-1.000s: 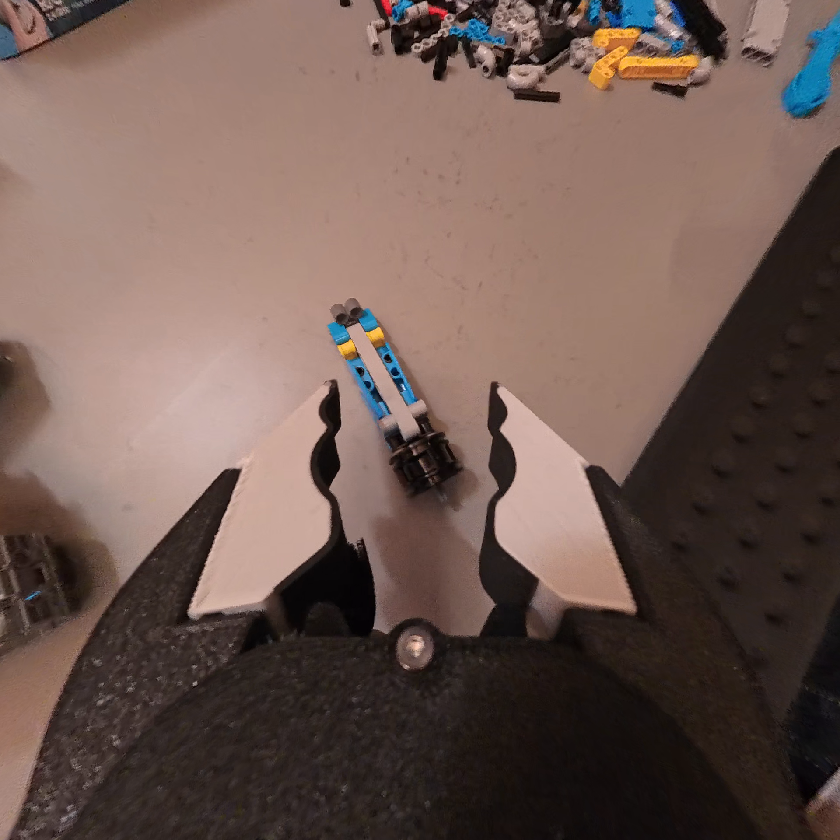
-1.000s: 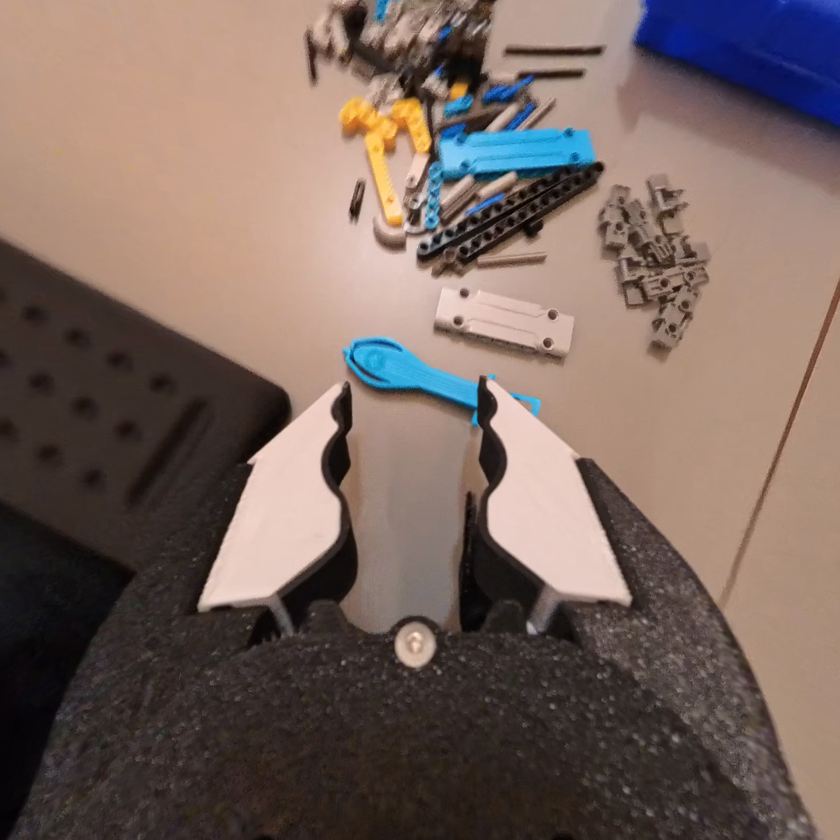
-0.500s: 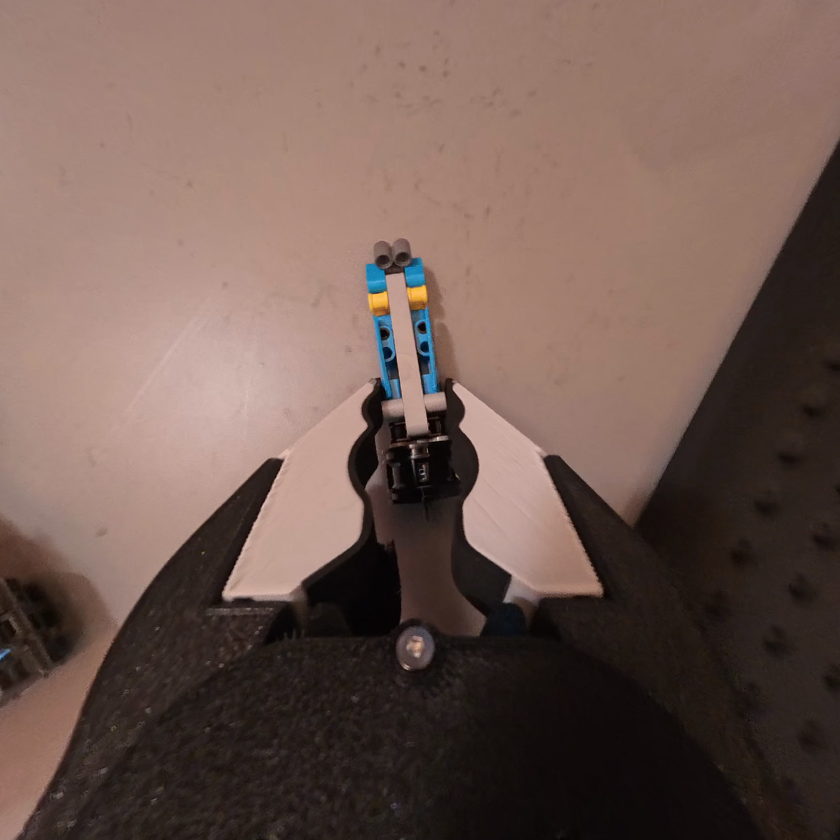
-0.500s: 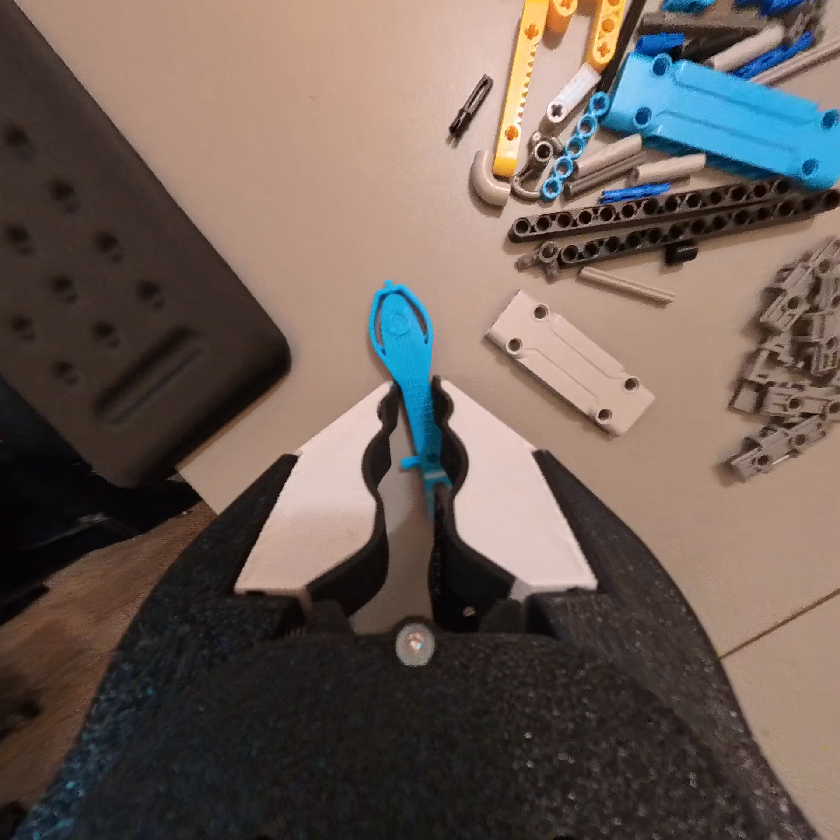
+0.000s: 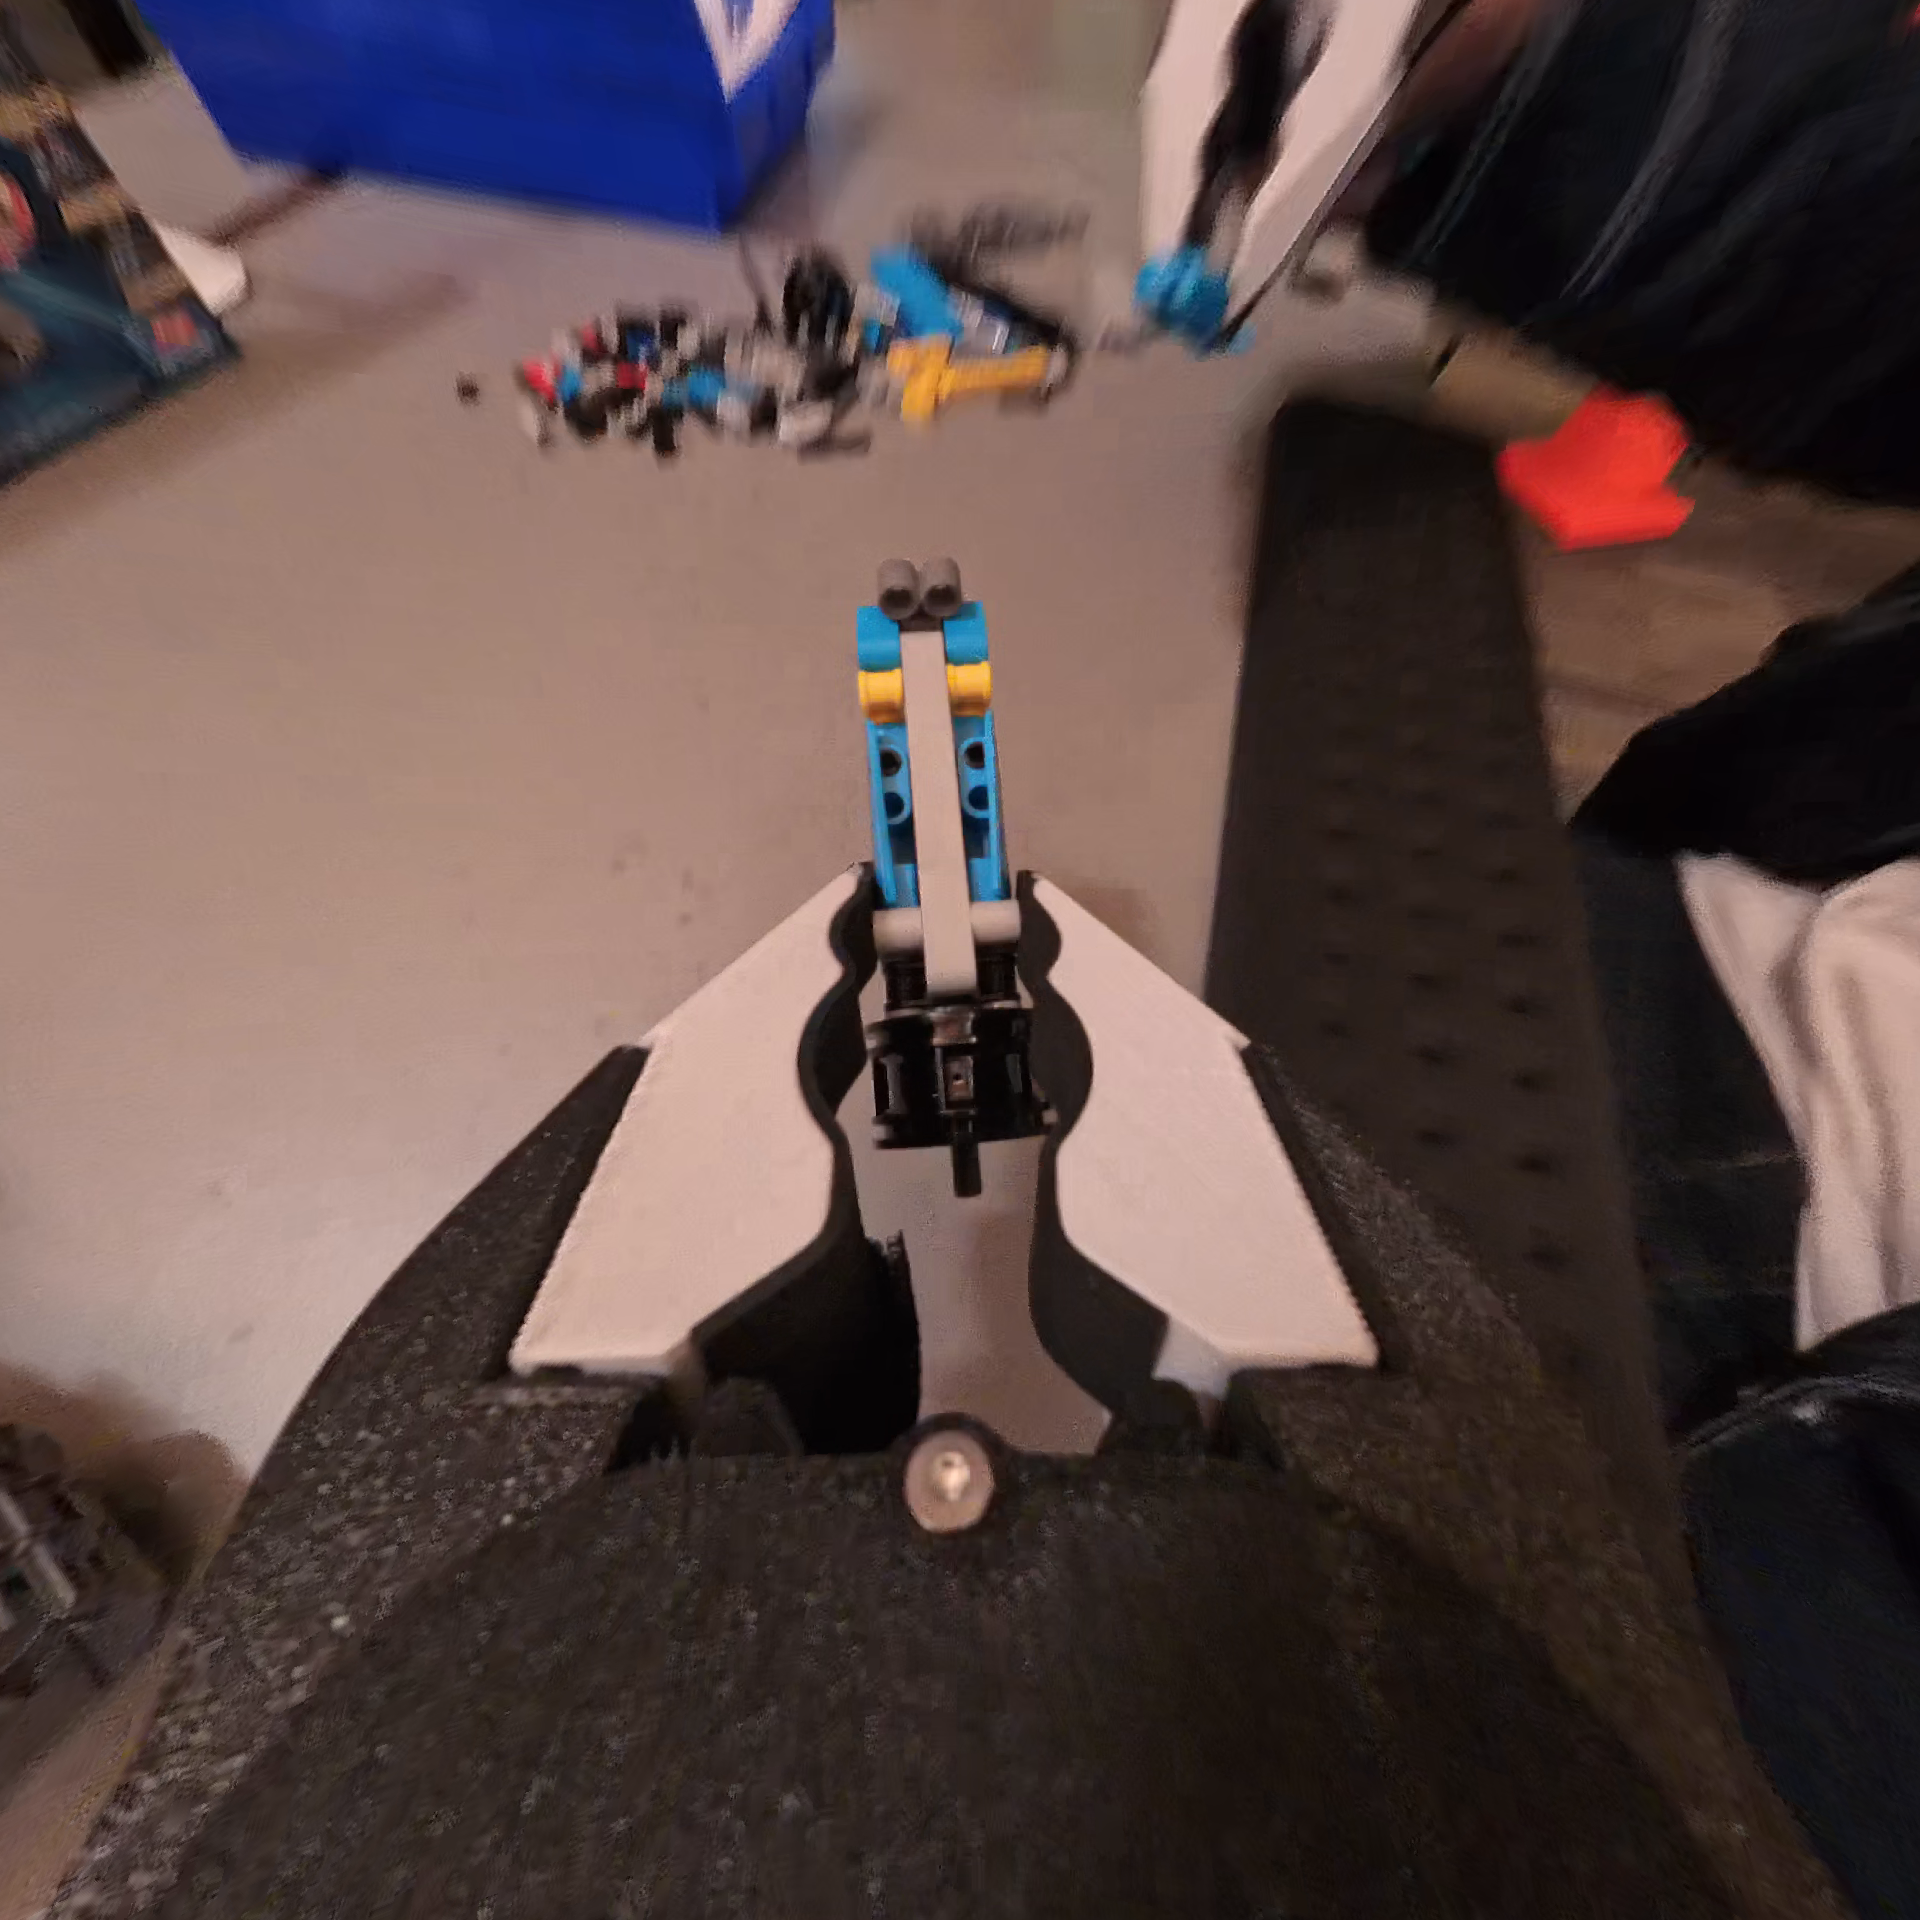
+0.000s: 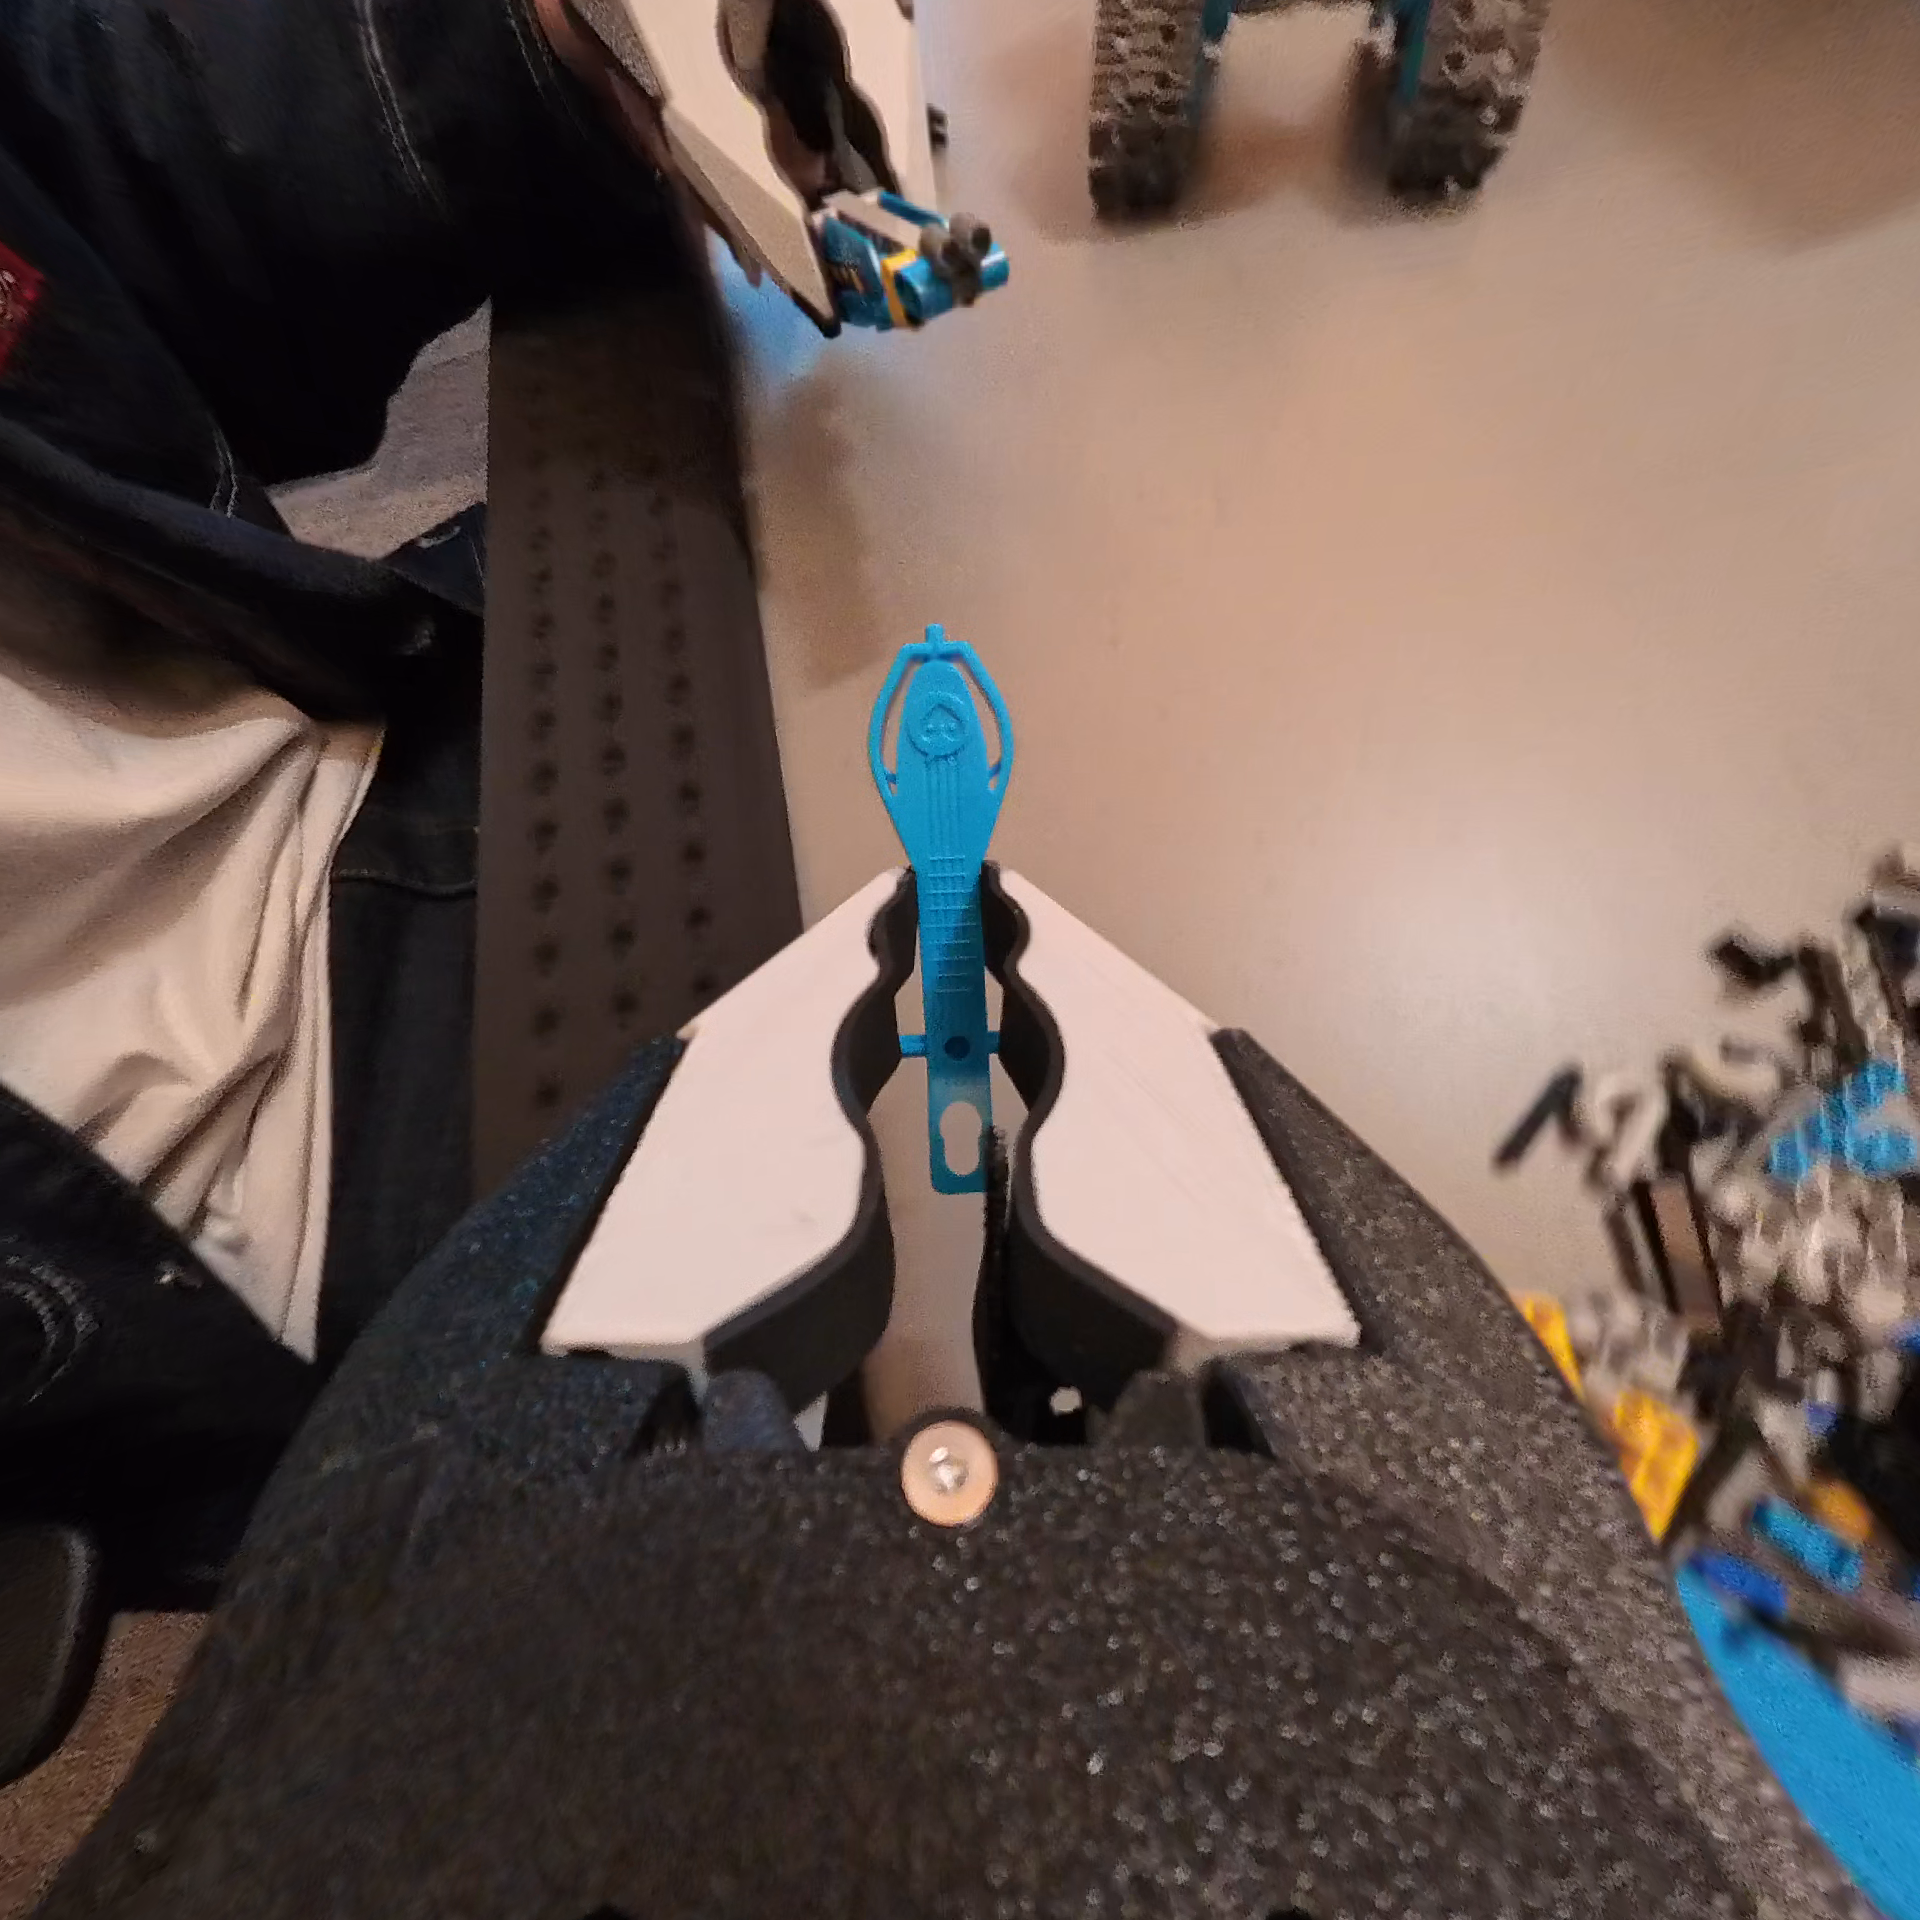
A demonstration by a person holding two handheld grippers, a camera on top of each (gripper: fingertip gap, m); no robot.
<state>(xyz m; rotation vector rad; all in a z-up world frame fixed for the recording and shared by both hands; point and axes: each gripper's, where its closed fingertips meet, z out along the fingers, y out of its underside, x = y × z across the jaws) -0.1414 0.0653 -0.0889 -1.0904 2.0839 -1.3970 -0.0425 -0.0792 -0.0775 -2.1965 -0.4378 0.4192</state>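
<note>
My left gripper (image 5: 943, 883) is shut on a small brick assembly (image 5: 933, 769): blue beams, a grey strip, yellow pieces, grey connectors at the tip and a black gear hub at the back. It is held above the beige table. My right gripper (image 6: 943, 878) is shut on a flat blue spoon-shaped plastic tool (image 6: 941, 790) that points forward. In the right wrist view the left gripper shows at the top left with the assembly (image 6: 914, 265). In the left wrist view the right gripper shows blurred at the top right with the blue tool (image 5: 1184, 296).
A pile of loose bricks (image 5: 800, 353) lies far ahead, with a blue box (image 5: 499, 94) behind it. A black perforated chair back (image 5: 1371, 790) runs along the table edge. A tracked brick vehicle (image 6: 1309, 94) stands ahead in the right view. More bricks (image 6: 1787, 1226) lie at right. Tip to tip, the grippers are about 20 centimetres apart.
Both grippers closed on their pieces and lifted them off the table. They now face each other, each showing in the other's view.
</note>
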